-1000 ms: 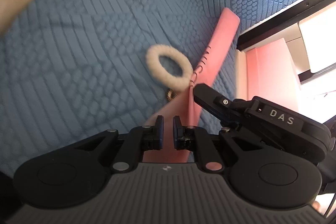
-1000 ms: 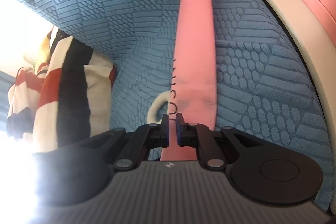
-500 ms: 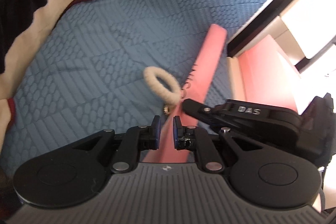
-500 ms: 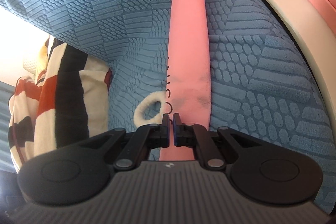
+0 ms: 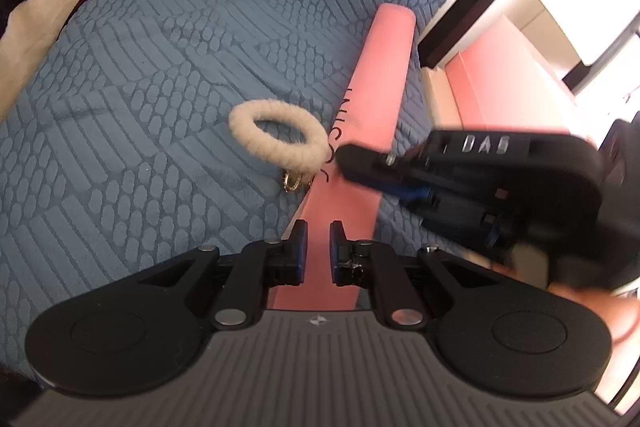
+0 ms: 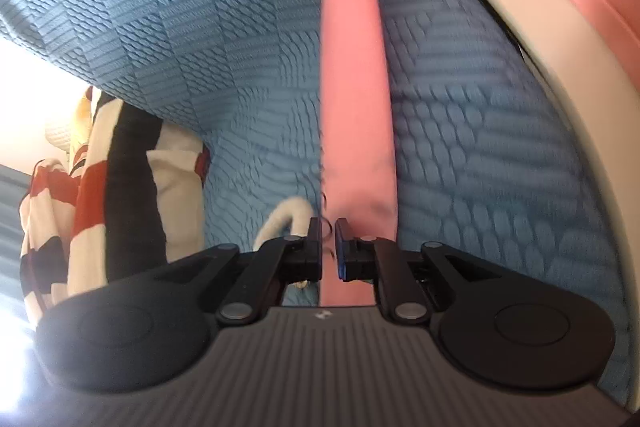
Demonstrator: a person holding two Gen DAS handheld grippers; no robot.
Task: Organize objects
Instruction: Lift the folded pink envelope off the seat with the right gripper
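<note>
While my right gripper [image 6: 328,227] parts its jaws over the pink case [image 5: 376,115], lying lengthwise ahead near the bedspread's [image 5: 160,107] edge, my left gripper [image 5: 318,231] hangs closed, empty.

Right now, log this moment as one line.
left gripper: shut, empty, over pink case | right gripper: jaws opening, nothing between them | white scrunchie: beside case, on blue bedspread

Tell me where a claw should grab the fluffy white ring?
Probably the far-left arc of the fluffy white ring, coming from above with one finger inside the hole and one outside. It lies flat on the blue bedspread, and that arc is clear, while its near-right arc touches the pink pouch and a small gold charm.
</note>
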